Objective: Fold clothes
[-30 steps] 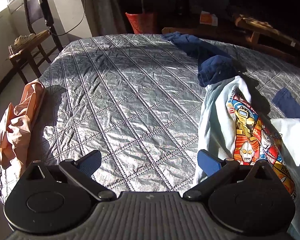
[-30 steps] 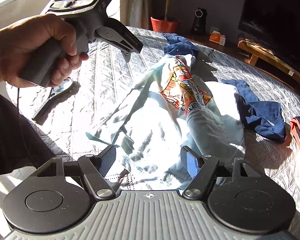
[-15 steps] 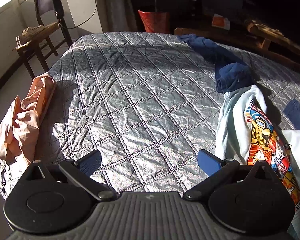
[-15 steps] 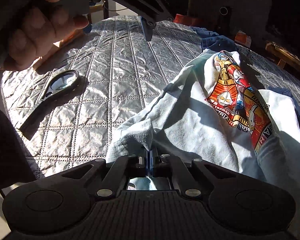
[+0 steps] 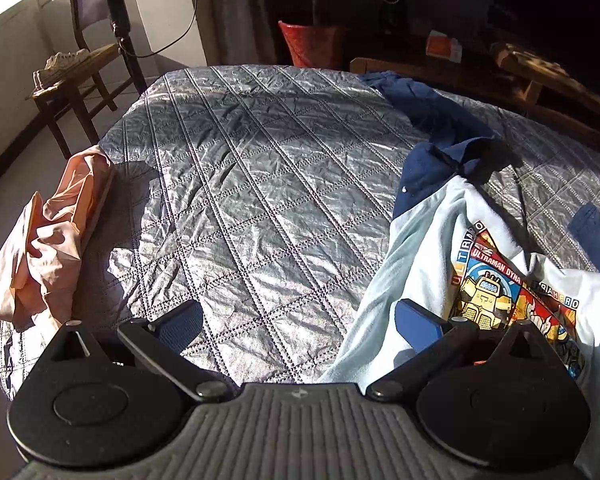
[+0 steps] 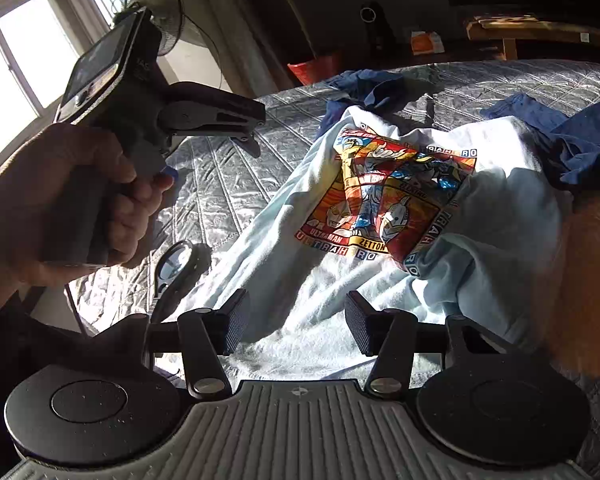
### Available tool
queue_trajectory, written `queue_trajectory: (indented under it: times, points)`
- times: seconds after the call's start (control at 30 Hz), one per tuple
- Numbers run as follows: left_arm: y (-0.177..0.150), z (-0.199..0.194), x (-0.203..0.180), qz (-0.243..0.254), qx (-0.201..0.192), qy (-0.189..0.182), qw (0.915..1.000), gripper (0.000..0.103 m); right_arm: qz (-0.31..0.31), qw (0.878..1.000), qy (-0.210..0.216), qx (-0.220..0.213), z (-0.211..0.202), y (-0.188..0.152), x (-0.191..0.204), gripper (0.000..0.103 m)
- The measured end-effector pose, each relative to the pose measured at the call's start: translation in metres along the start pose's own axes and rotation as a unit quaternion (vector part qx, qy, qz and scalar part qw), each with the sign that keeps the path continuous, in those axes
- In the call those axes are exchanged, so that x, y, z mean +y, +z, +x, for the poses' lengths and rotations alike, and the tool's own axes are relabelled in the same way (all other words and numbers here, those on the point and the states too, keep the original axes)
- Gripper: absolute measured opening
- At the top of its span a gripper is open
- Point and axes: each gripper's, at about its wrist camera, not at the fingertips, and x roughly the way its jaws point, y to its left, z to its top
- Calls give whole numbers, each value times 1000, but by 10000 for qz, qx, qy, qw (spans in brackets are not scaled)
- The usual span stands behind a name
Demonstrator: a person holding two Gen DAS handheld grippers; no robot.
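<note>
A pale blue T-shirt (image 5: 416, 240) with a bright cartoon print (image 6: 388, 200) lies rumpled on the silver quilted bed (image 5: 260, 184). My left gripper (image 5: 298, 320) is open above the bed, its right finger over the shirt's left edge and holding nothing. My right gripper (image 6: 296, 320) is open just above the shirt's near hem (image 6: 300, 344), with cloth showing between its fingers but not pinched. In the right wrist view a hand (image 6: 60, 208) holds the left gripper's handle at upper left.
Navy garments (image 5: 432, 152) (image 6: 580, 148) lie beyond and right of the shirt. A peach garment (image 5: 48, 248) hangs off the bed's left edge. A magnifying glass (image 6: 176, 260) lies left of the shirt. A chair (image 5: 72, 80) and a red bin (image 5: 308, 44) stand beyond the bed.
My right gripper closed on the shirt's edge half a second ago and is now open and raised. The left gripper stayed open and shifted slightly.
</note>
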Motion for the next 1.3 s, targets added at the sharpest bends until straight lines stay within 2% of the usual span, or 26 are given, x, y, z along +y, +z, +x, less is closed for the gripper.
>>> queue_trajectory:
  times: [0.07,0.2,0.37,0.4,0.43,0.53,0.7,0.87,1.0,1.1,1.23,1.3]
  points:
    - [-3,0,-5,68,24,-53,10000,102,560,9954,-768,72,-13,6,-41,63]
    - [-12,1,-24,397,190,-328,9985,102,87,9943,-920,527,-3,6,-46,64]
    - [-29,2,-53,908,368,-656,9930,102,-494,9867,-1103,1088,9,6,-52,65]
    - [-31,1,-58,1021,370,-731,9914,102,-378,9869,-1110,1112,13,5,-51,67]
    - [-33,-1,-63,1121,370,-833,9895,102,-331,9859,-1192,1125,16,4,-51,71]
    - [-40,-7,-78,1368,320,-971,9853,102,-397,9861,-1192,1084,18,0,-48,72]
    - [-44,-1,-101,1591,461,-1048,9806,102,-506,9864,-1192,1016,21,-8,-43,74]
    - [-46,1,-129,1863,397,-1019,9764,102,-615,9864,-1191,947,24,-15,-37,59]
    - [-50,-7,-154,2238,186,-1118,9680,102,-695,9865,-1188,891,27,-20,-33,57]
    - [-58,-9,-174,2626,10,-1075,9589,102,-182,9924,-943,763,22,-20,-46,58]
    - [-72,11,-196,2946,245,-1013,9499,102,26,9945,-816,649,21,-19,-53,59]
    - [-77,20,-201,2980,351,-973,9490,103,-174,9934,-951,615,24,-19,-51,51]
